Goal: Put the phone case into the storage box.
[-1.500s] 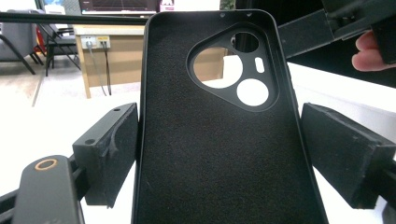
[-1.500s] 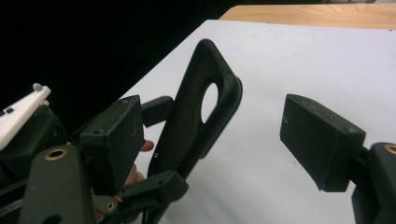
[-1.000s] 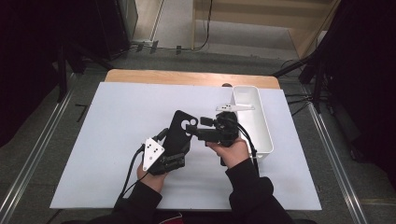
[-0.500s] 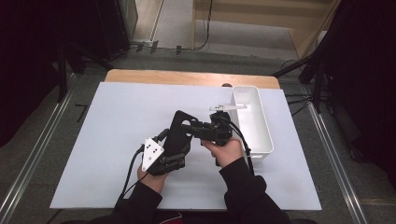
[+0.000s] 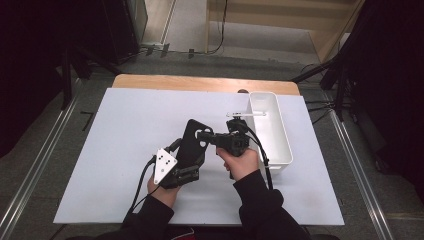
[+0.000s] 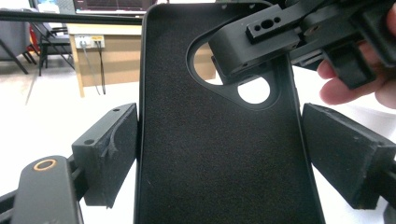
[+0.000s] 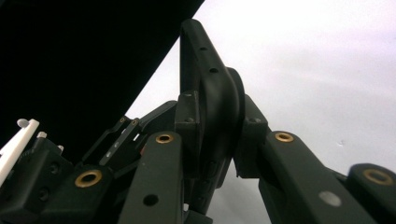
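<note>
A: What does the left gripper (image 5: 186, 150) hold?

B: It grips a black phone case (image 5: 191, 144) by its two long sides, the pads pressing on both edges. In the left gripper view the case (image 6: 219, 154) stands upright between the jaws, its soft inner lining facing the camera.

A: Where is the case on the table?

B: It is held above the white table cover (image 5: 115, 150), near the middle and a little toward the near edge.

A: And the right gripper (image 5: 202, 136)?

B: Its jaws have just been closing and now pinch the case's wall at the camera cut-out (image 6: 254, 88), near the top corner. The right gripper view shows both pads clamped on that rim (image 7: 210, 88).

A: Anything farther right?

B: A white bin (image 5: 280, 145) sits by the table's right edge.
</note>
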Demonstrator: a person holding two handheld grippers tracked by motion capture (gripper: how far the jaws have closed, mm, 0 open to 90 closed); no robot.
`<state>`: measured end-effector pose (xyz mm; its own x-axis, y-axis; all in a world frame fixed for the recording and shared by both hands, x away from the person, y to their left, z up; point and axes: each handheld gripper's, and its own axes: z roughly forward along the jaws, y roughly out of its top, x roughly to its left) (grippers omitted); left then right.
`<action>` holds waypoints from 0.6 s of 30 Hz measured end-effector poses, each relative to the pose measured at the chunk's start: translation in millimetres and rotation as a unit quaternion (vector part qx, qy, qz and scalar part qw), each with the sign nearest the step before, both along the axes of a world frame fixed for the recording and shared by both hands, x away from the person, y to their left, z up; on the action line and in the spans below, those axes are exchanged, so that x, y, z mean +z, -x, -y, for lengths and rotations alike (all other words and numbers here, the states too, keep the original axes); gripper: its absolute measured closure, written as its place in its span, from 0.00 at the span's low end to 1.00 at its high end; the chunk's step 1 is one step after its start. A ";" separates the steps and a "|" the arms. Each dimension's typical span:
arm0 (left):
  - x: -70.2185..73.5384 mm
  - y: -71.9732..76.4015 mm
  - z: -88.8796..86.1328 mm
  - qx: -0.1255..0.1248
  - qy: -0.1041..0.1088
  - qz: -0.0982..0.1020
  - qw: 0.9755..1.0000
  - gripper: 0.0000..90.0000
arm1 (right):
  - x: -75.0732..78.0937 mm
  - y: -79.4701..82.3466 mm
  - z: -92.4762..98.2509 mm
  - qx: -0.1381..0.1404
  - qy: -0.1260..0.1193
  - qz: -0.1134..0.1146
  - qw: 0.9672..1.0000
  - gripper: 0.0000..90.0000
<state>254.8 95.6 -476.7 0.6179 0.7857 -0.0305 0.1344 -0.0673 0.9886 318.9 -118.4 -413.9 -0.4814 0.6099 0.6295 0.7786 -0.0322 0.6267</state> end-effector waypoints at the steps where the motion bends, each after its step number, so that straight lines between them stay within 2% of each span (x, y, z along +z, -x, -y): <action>1: 0.1 0.3 0.6 0.001 0.000 0.002 1.000 0.15 | 0.7 0.6 -0.1 0.001 -0.001 -0.002 1.000 0.83; 3: 1.4 0.7 0.6 0.002 -0.004 0.001 1.000 0.15 | 1.8 1.6 -0.3 0.001 -0.003 -0.002 1.000 0.83; 8: 3.0 0.9 -0.4 -0.003 0.006 -0.006 1.000 0.14 | 2.7 1.7 0.8 0.006 -0.013 0.000 1.000 0.83; 10: 4.0 0.4 -0.8 -0.011 0.024 -0.018 0.999 0.13 | 4.6 2.7 0.4 0.005 -0.014 -0.005 1.000 0.83; 12: 6.5 1.2 -2.0 -0.023 0.033 -0.011 0.999 0.10 | 6.5 3.1 0.7 0.004 -0.004 0.003 1.000 0.84; 13: 7.7 1.4 -1.8 -0.028 0.032 -0.007 0.999 0.10 | 7.3 3.2 1.3 0.004 -0.005 0.003 1.000 0.84; 15: 9.5 1.3 -0.8 -0.029 0.016 0.000 0.999 0.10 | 8.2 2.8 4.1 0.002 -0.008 0.005 1.000 0.84; 18: 10.8 0.3 -1.6 -0.031 0.012 -0.006 0.999 0.10 | 10.1 2.8 7.3 -0.001 -0.006 0.008 1.000 0.84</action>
